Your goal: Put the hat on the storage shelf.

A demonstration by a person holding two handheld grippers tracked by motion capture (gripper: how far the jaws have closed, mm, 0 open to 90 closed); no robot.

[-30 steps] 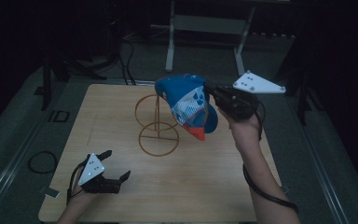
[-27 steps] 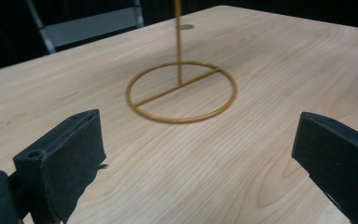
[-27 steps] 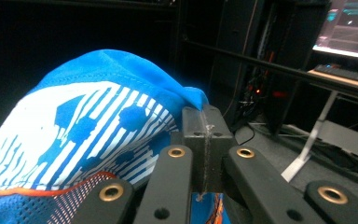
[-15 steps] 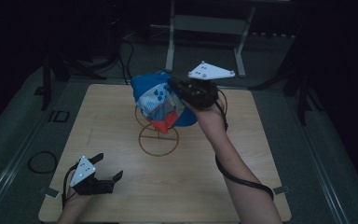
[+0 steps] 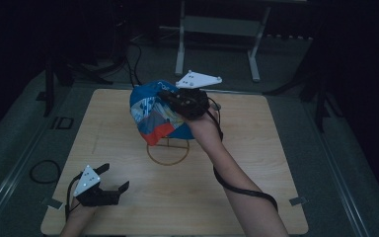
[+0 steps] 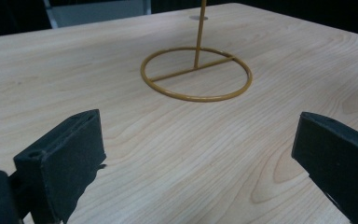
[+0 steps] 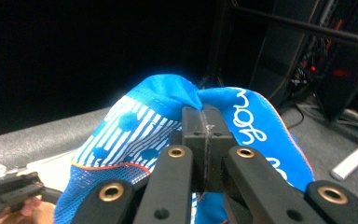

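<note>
Two grippers | right gripper [image 5: 170,97] is pinching blue cap [image 5: 153,111] tight, hanging over yellow wire stand [image 5: 168,153], seemingly just above its post | left gripper [image 5: 112,178] is idling wide, farther off.

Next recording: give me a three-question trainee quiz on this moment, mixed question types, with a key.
1. True or false: the right tool is shut on the blue cap.
2. Multiple choice: where is the cap? A) flat on the wooden table; B) held in the air over the yellow wire stand; C) between the left tool's jaws.
3. Short answer: how do the left tool's jaws stand, and what is between them?

Key
1. True: in the right gripper view its jaws are pressed together on a fold of the cap's fabric.
2. B.
3. Wide open, low over the table's near left part, with nothing but bare wood between them.
</note>
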